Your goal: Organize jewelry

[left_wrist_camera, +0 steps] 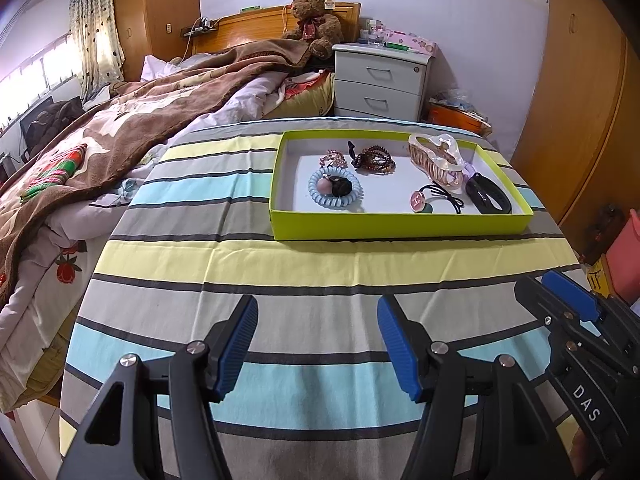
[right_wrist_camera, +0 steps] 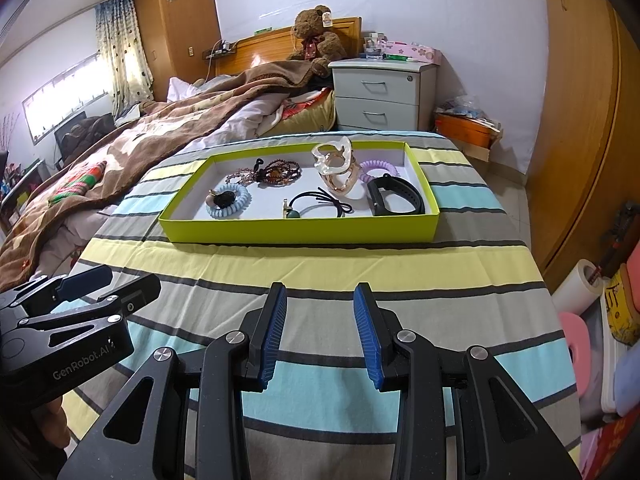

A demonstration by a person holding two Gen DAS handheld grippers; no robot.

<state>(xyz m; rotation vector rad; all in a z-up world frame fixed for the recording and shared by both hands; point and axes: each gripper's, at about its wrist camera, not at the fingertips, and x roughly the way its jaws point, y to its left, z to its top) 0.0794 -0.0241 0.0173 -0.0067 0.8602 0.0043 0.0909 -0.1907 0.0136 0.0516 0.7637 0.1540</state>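
A lime-green tray (left_wrist_camera: 400,229) (right_wrist_camera: 300,230) stands on the striped cloth and holds the jewelry: a blue coil hair tie (left_wrist_camera: 335,188) (right_wrist_camera: 229,201), dark bead bracelets (left_wrist_camera: 374,159) (right_wrist_camera: 280,172), a clear and gold hair claw (left_wrist_camera: 436,158) (right_wrist_camera: 336,168), a black elastic with charms (left_wrist_camera: 436,198) (right_wrist_camera: 316,202), a black wristband (left_wrist_camera: 488,197) (right_wrist_camera: 394,197) and a lilac coil tie (right_wrist_camera: 380,168). My left gripper (left_wrist_camera: 318,316) is open and empty, well short of the tray. My right gripper (right_wrist_camera: 320,304) is open and empty, also short of the tray. Each shows in the other's view.
The striped table (left_wrist_camera: 280,320) stands beside a bed with a brown blanket (left_wrist_camera: 120,132) on the left. A grey nightstand (left_wrist_camera: 380,80) and a teddy bear (left_wrist_camera: 314,16) are behind. A wooden wardrobe (right_wrist_camera: 580,120) and floor clutter (right_wrist_camera: 600,320) are on the right.
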